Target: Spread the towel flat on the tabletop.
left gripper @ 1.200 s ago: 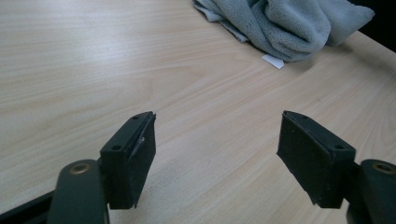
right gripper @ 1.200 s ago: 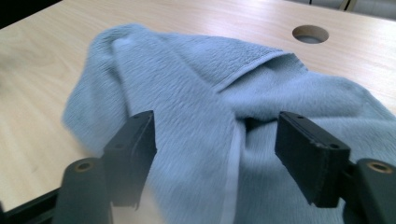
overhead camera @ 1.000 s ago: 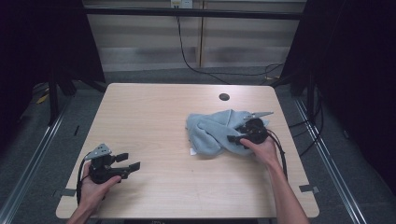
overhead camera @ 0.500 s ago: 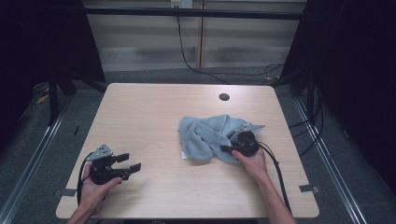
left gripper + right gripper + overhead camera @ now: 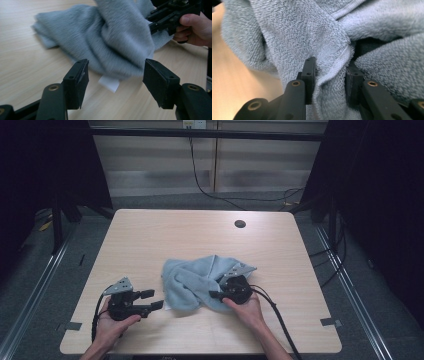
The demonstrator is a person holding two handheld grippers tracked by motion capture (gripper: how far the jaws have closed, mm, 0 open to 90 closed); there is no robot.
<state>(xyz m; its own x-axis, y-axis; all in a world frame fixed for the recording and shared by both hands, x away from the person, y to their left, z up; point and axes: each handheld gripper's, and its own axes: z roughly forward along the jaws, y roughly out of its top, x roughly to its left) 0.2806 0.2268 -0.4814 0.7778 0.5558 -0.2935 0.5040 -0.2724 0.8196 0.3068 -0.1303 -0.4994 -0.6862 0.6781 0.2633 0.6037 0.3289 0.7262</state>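
Towel bunched on table — right tongs pinch its fold, left tongs gape, closing, empty.

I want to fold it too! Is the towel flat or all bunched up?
Bunched up. The towel lies in rumpled folds on the table, one fold pinched in the right gripper.

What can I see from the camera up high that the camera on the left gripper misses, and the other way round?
The high view alone takes in the whole table, its round hole and the left gripper in its hand. The left gripper view alone shows a white tag at the towel's near edge, lying between its own open jaws, which have just been closing. Both show the grey-blue towel and the right gripper clamped on it.
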